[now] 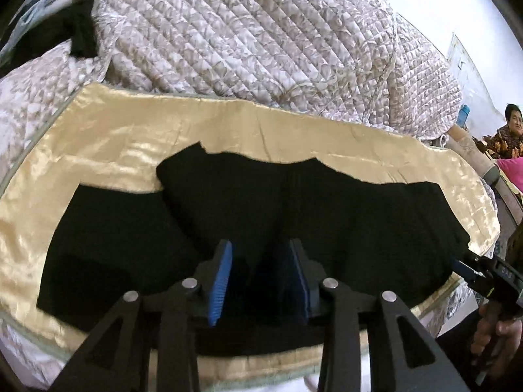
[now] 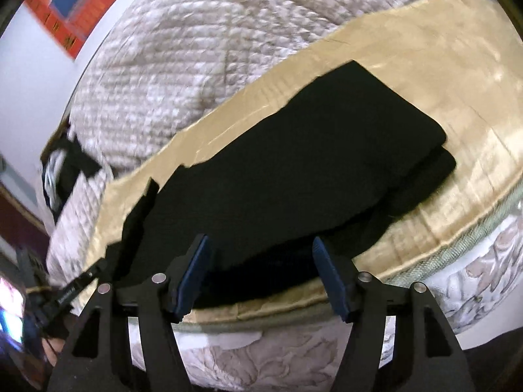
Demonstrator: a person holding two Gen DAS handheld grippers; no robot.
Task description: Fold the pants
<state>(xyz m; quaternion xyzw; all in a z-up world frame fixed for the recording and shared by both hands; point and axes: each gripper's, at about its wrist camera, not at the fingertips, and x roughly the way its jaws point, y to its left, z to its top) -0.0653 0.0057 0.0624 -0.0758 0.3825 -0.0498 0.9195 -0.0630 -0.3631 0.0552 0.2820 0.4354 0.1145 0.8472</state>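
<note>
pants [image 1: 261, 202] lie folded on gold satin cover [image 1: 108, 137].

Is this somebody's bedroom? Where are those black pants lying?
Most likely a bedroom. The black pants lie on a shiny gold bedspread over a mattress with a piped edge, and a big quilted comforter is heaped behind them. A person sits at the far right.
</note>
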